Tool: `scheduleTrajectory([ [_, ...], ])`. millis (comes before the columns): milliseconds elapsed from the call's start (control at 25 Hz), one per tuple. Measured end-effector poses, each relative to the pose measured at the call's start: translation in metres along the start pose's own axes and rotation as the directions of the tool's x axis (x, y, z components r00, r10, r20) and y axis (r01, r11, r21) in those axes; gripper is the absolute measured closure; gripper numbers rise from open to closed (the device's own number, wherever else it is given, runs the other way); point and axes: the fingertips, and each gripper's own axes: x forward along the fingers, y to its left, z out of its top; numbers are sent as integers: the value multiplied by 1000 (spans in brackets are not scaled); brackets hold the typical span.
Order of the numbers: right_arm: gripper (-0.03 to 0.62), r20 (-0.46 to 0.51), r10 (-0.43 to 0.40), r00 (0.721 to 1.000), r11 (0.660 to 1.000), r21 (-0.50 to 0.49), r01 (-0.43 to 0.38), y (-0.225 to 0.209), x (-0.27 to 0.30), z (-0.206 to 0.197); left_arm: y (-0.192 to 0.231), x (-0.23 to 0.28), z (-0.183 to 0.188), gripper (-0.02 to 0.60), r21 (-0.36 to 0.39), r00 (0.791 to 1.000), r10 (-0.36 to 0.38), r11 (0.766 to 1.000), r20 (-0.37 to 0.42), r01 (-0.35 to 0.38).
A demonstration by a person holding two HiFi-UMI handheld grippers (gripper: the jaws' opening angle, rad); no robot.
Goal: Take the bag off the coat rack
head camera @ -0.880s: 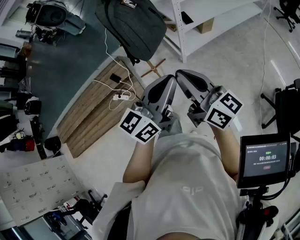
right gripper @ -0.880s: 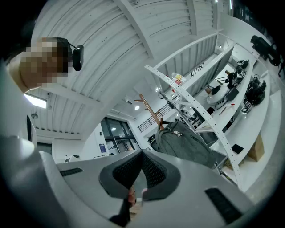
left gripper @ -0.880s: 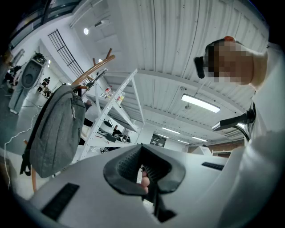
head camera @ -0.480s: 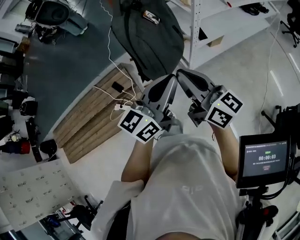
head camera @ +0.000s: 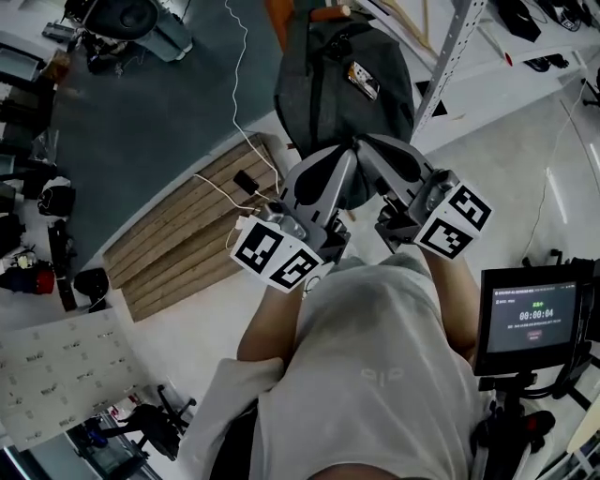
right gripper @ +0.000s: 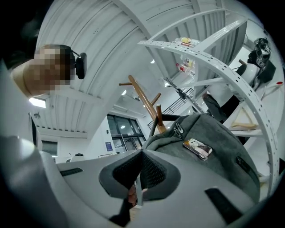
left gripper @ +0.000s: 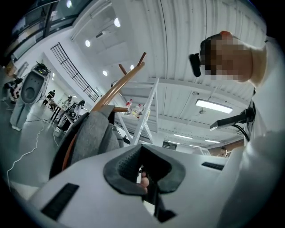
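A dark grey backpack (head camera: 342,84) with a small picture tag hangs from a wooden coat rack (head camera: 328,13) at the top centre of the head view. My left gripper (head camera: 343,161) and right gripper (head camera: 364,150) are held side by side just below the bag, tips nearly touching each other, both shut with nothing between the jaws. In the left gripper view the bag (left gripper: 89,138) hangs left of the jaws (left gripper: 141,149) under the rack's pegs (left gripper: 120,84). The right gripper view has the bag (right gripper: 209,133) right of the jaws (right gripper: 141,153) and the rack (right gripper: 144,100) behind.
White metal shelving (head camera: 450,56) stands right of the rack. A wooden pallet (head camera: 187,234) with a white cable and a power strip lies on the floor to the left. A screen on a tripod (head camera: 534,319) stands at my right. Printed sheets (head camera: 56,366) lie lower left.
The bag and rack have come down the head view and now sit just above the grippers, closer than before. Both grippers stay together and shut.
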Motion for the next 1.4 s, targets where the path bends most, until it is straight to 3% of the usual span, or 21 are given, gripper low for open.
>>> scheduleTrajectory([
  [160,586,1,54,999,999,5,-54,19,4,2,-7,-14,12,588,19,999,39,999,36,-39],
  [280,586,-39,116,992,993,1,-116,12,8,4,-5,-7,12,588,76,994,100,992,41,-103],
  [440,586,-81,146,986,980,-124,-155,-18,9,33,2,1,19,588,125,974,209,968,84,-219],
  [520,586,-98,127,987,962,-231,-147,-42,15,53,15,-11,28,588,147,943,301,936,145,-321],
  [600,586,-143,123,982,921,-353,-167,-64,30,67,33,-28,29,588,205,901,399,880,172,-429],
  [720,582,-179,90,980,820,-545,-176,-86,59,89,59,-47,18,562,301,849,510,795,139,-527],
  [840,580,-226,78,971,729,-652,-210,-88,82,102,66,-57,4,475,341,819,567,755,88,-560],
  [960,542,-310,90,947,666,-688,-288,-85,102,94,64,-54,-8,419,358,810,583,745,61,-563],
  [1040,522,-353,75,933,630,-708,-319,-85,113,86,64,-55,-9,397,341,800,593,736,92,-584],
  [1200,519,-418,55,907,584,-724,-369,-84,128,74,65,-60,-8,335,311,789,603,732,121,-607],
  [1280,520,-442,72,894,593,-702,-395,-82,132,72,61,-61,-10,334,295,801,588,751,108,-591],
  [1400,522,-455,71,888,599,-692,-402,-78,132,70,53,-60,-16,334,263,840,540,803,59,-535],
])
